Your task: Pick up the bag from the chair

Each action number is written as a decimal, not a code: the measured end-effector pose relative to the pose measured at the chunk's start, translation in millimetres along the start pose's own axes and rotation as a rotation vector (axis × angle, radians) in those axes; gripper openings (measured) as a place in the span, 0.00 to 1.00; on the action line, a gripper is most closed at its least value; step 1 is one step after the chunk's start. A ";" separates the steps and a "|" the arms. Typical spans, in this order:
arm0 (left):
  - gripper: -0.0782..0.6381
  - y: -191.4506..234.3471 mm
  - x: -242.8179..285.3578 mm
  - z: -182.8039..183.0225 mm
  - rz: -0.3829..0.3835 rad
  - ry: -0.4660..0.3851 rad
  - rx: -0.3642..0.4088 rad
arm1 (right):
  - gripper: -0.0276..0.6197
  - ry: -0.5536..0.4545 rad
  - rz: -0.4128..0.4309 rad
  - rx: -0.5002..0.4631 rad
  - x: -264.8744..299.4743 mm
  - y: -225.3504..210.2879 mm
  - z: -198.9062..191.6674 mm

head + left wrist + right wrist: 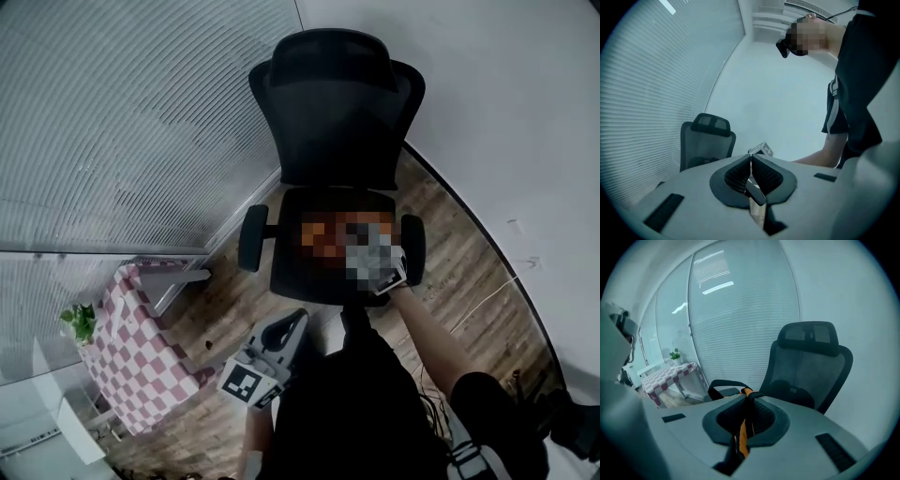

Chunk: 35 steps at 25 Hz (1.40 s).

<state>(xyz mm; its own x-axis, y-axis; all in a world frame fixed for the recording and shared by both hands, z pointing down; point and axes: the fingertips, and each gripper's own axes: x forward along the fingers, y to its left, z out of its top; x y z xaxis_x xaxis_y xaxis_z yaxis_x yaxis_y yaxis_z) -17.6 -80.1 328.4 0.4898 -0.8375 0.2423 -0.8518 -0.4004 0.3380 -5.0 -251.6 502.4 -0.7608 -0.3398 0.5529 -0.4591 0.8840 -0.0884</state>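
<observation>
A black office chair (pixel 336 122) stands against the wall. On its seat lies an orange and black bag (pixel 322 232), partly under a blurred patch. My right gripper (pixel 386 274) is at the seat's front right, beside the armrest. In the right gripper view my right gripper (pixel 749 397) is shut on the bag's orange and black strap (pixel 742 434), and a black handle loop (pixel 723 384) arches just beyond the jaws. My left gripper (pixel 267 361) hangs low near my body, away from the chair. Seen in its own view, the left gripper (pixel 751 161) is shut and holds nothing.
A small table with a red checked cloth (pixel 141 352) and a potted plant (pixel 81 322) stand to the left by the blinds-covered glass wall (pixel 122 122). A white wall (pixel 525 112) curves round on the right, with a thin cable (pixel 487 295) on the wooden floor.
</observation>
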 end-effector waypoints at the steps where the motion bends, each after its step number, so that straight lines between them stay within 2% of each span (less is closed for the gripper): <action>1: 0.16 0.4 -4.8 1.0 -0.001 -0.005 0.003 | 0.09 -0.012 0.006 0.016 -6.6 6.4 4.6; 7: 0.16 4.0 -51.7 8.9 -0.030 -0.050 0.034 | 0.09 -0.067 0.013 0.122 -53.4 63.5 20.3; 11: 0.16 12.6 -94.1 -2.7 -0.052 -0.048 0.070 | 0.09 -0.134 0.008 0.221 -79.8 106.9 31.7; 14: 0.16 13.4 -129.9 -10.5 -0.070 -0.059 0.067 | 0.09 -0.191 -0.009 0.282 -100.2 137.9 39.9; 19: 0.16 17.6 -188.1 -31.0 -0.106 -0.057 0.106 | 0.09 -0.266 -0.047 0.278 -125.4 191.4 62.4; 25: 0.16 10.0 -240.3 -39.8 -0.161 -0.067 0.116 | 0.09 -0.368 -0.112 0.249 -160.4 248.0 89.8; 31: 0.16 4.6 -273.6 -57.9 -0.228 -0.041 0.122 | 0.09 -0.415 -0.156 0.236 -193.0 301.1 90.6; 35: 0.16 -1.0 -282.8 -57.5 -0.265 -0.040 0.133 | 0.09 -0.487 -0.196 0.257 -229.1 334.4 90.3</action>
<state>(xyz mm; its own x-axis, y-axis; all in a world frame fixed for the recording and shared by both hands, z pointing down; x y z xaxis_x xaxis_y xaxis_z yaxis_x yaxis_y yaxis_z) -144.6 178.5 311.9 0.6931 -0.7101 0.1242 -0.7132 -0.6504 0.2616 -25.6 92.8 271.4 -0.7460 -0.6511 0.1398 -0.6626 0.7045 -0.2544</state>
